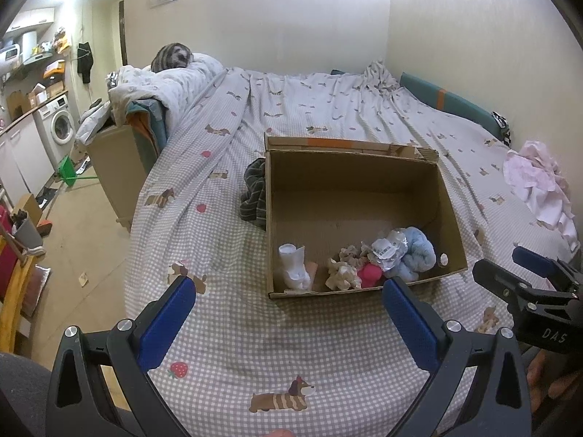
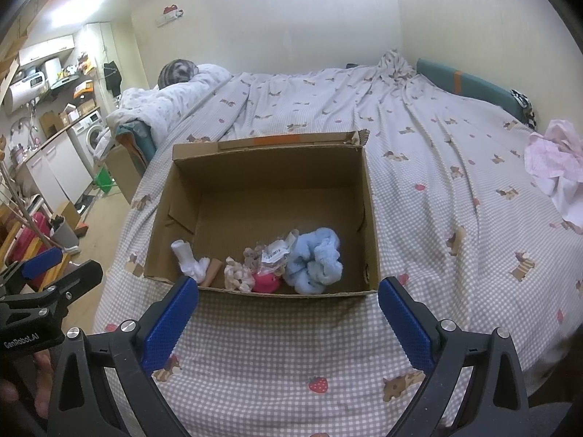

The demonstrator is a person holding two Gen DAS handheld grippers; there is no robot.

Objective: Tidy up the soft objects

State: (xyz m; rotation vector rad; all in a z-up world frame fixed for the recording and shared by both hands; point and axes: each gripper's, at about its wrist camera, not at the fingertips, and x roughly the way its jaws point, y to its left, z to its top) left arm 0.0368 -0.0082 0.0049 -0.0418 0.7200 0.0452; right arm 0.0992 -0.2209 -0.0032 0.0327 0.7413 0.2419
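Checked bedding printed with dogs and strawberries [image 2: 277, 346] covers a wide bed, on which an open brown cardboard box [image 2: 371, 218] is set near the front edge. Both grippers are held above the near bedding, short of the box: the left gripper [image 1: 288, 306] and the right gripper [image 2: 288, 304] each have blue pads spread wide, and nothing is held between them.

Four soft things can be counted along the near wall of the box: one white sock [image 2: 189, 260] at the left, one beige knotted fabric piece [image 2: 238, 273], one bright pink soft item [image 2: 266, 282] and one fluffy light-blue bundle [image 2: 315, 262] at the right; a crumpled clear wrapper with a label [image 2: 277, 251] lies on top of them. Outside the box, two loose things are seen: one dark striped garment [image 1: 255, 193] touching the box's left wall, and one pale pink cloth heap [image 2: 557, 167] far to the right.

Trouble is judged likely if the striped garment is grabbed by one fold only, since it could trail over the wall or drag the light box. The pink heap may demand a long reach, and part could be dropped.
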